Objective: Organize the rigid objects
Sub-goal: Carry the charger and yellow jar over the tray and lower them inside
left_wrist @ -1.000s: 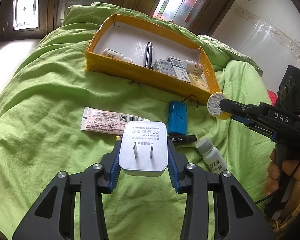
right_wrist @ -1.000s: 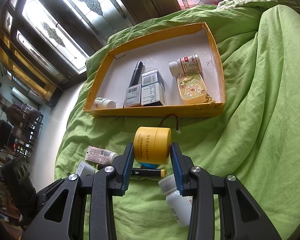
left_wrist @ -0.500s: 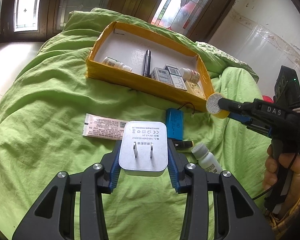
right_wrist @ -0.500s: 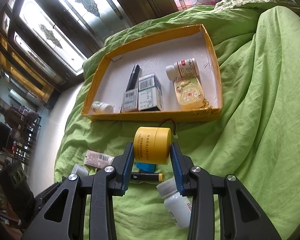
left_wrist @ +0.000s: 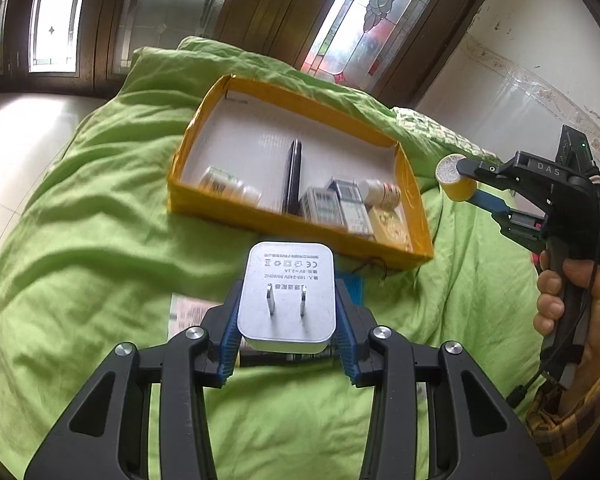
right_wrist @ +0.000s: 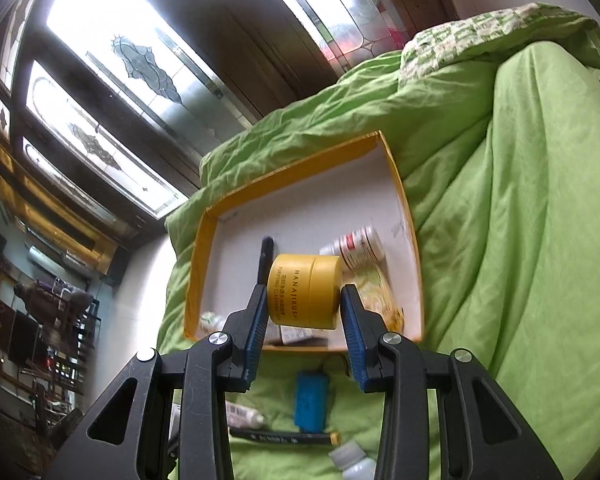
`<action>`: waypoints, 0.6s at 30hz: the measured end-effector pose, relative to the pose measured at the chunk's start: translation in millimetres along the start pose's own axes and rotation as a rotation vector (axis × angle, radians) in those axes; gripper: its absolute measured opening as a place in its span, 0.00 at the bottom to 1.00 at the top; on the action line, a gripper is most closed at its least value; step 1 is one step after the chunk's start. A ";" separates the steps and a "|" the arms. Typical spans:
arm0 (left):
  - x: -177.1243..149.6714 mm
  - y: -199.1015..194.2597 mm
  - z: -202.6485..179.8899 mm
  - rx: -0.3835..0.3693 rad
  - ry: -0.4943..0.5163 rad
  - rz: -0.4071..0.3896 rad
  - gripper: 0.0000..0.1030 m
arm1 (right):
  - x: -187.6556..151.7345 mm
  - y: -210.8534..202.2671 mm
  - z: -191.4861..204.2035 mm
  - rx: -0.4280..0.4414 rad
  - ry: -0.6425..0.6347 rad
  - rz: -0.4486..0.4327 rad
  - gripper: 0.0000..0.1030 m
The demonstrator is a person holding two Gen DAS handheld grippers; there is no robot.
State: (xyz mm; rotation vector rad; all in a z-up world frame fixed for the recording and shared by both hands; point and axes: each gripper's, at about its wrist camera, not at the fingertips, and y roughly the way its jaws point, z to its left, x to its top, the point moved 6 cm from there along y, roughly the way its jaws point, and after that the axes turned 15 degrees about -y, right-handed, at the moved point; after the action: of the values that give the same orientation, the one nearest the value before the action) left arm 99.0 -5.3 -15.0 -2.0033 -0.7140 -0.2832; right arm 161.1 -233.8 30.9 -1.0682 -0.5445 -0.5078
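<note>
My left gripper (left_wrist: 287, 320) is shut on a white plug adapter (left_wrist: 287, 294), prongs facing the camera, held above the green bedding in front of the yellow box (left_wrist: 204, 208). My right gripper (right_wrist: 304, 308) is shut on a yellow jar (right_wrist: 305, 292) and holds it in the air near the box's (right_wrist: 416, 280) front right part. The jar also shows in the left wrist view (left_wrist: 456, 180), just right of the box's right wall. The box holds a black pen (left_wrist: 293, 176), small boxes (left_wrist: 336, 204), white bottles (left_wrist: 228, 186) and a yellow tin (left_wrist: 392, 228).
On the green bedding (left_wrist: 80, 240) in front of the box lie a blue battery pack (right_wrist: 311, 402), a black marker (right_wrist: 284, 437), a tube (right_wrist: 244, 416) and a white bottle (right_wrist: 350, 460). A raised fold of bedding (right_wrist: 540, 200) stands right of the box.
Both grippers have risen and moved toward the box, each still holding its object. The yellow jar now hangs by the box's right wall; the loose items have dropped low in both views.
</note>
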 end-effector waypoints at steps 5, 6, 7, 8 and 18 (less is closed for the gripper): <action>31.1 21.6 -11.6 0.017 0.030 -0.015 0.38 | 12.9 8.6 5.2 -0.008 -0.027 -0.006 0.32; 37.8 27.4 -13.5 0.022 0.035 -0.017 0.38 | 12.5 12.7 6.8 -0.006 -0.036 0.003 0.32; 43.6 32.4 -14.4 0.024 0.035 -0.015 0.38 | 11.7 17.4 7.5 -0.002 -0.042 0.013 0.32; 49.5 38.2 -15.1 0.025 0.031 -0.012 0.38 | 11.0 23.0 7.1 0.001 -0.045 0.025 0.32; 96.9 81.0 -11.8 0.086 0.037 -0.023 0.38 | 12.9 72.6 8.1 0.035 -0.049 0.101 0.32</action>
State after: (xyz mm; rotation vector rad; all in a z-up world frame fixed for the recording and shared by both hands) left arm 225.6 -9.7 -21.4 -1.9046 -0.7144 -0.2968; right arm 215.2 -199.5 -6.5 -1.0710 -0.5382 -0.3833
